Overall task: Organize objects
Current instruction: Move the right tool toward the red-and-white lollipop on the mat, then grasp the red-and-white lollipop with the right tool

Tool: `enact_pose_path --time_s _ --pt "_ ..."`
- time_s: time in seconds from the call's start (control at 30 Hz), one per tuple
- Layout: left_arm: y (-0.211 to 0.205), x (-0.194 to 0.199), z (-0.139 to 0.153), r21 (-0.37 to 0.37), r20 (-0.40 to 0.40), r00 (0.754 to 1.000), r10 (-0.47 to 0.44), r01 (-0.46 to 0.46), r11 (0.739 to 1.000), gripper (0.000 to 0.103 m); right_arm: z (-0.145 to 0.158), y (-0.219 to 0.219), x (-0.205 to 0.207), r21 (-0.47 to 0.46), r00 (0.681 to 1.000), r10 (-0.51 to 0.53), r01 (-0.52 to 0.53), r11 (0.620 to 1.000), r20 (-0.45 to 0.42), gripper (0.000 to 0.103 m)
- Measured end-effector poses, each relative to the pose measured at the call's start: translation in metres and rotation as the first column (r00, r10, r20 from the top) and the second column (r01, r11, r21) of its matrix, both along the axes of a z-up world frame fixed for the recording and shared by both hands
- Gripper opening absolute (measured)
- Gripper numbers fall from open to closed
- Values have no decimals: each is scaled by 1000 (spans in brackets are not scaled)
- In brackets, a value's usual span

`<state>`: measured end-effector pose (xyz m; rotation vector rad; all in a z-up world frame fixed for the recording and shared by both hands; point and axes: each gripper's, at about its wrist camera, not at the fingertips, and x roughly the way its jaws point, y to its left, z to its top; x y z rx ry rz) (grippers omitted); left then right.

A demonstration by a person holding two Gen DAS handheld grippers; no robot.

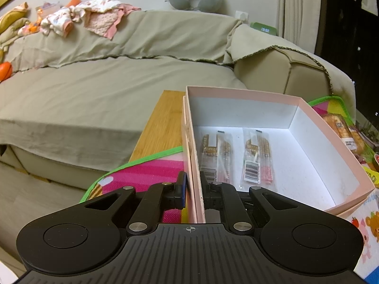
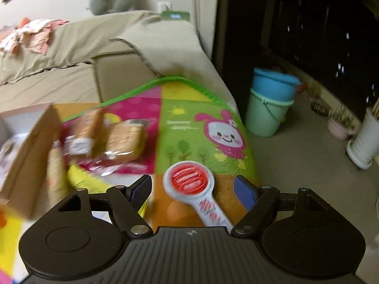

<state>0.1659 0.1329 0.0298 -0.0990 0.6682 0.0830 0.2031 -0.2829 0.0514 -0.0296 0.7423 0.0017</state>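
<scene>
A pink cardboard box [image 1: 336,139] with a white inside stands on a colourful play mat [image 1: 146,172]. Two clear snack packets [image 1: 215,156] [image 1: 257,161] lie flat in it. My left gripper [image 1: 193,184] is shut on the box's near left wall, one finger outside and one inside. My right gripper [image 2: 194,189] is open above the mat [image 2: 189,123]. A white scoop with a red slotted head [image 2: 189,179] lies between its fingers, untouched. Several biscuit packets [image 2: 123,139] lie on the mat just left of it, blurred. The box's edge [image 2: 26,156] shows at far left.
A beige covered sofa [image 1: 118,75] with clothes [image 1: 90,16] on its back stands behind the wooden table [image 1: 163,123]. Stacked blue and green buckets [image 2: 270,101] and white plant pots [image 2: 362,139] stand on the floor to the right. More packets [image 1: 343,130] lie right of the box.
</scene>
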Motion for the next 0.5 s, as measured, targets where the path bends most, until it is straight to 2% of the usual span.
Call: enact_pose_path --time_s 0.07,0.23,0.3,0.37,0.4,0.47,0.5 --pt "1 0 0 -2 0 1000 0 0 1000 12 -10 -5 17 63 999 11 -9 998 -37 78" --pt "1 0 0 -1 0 1000 -2 2 1000 12 -22 9 35 28 996 36 -34 999 -78 77" --pt "2 1 0 -1 -2 1000 -6 6 1000 12 -23 14 39 22 995 40 -38 999 -94 67" --pt "2 1 0 -1 -3 1000 -8 8 1000 12 -23 19 40 9 993 49 -48 999 -105 46" --pt "3 1 0 -1 -3 1000 -7 7 1000 12 -22 20 38 2 993 48 -48 999 -105 41" --pt "3 1 0 -2 -3 1000 -8 8 1000 12 -19 21 35 23 992 55 -53 998 -110 19" --pt "3 2 0 -3 -3 1000 -8 8 1000 12 -17 20 31 40 992 56 -52 998 -113 16"
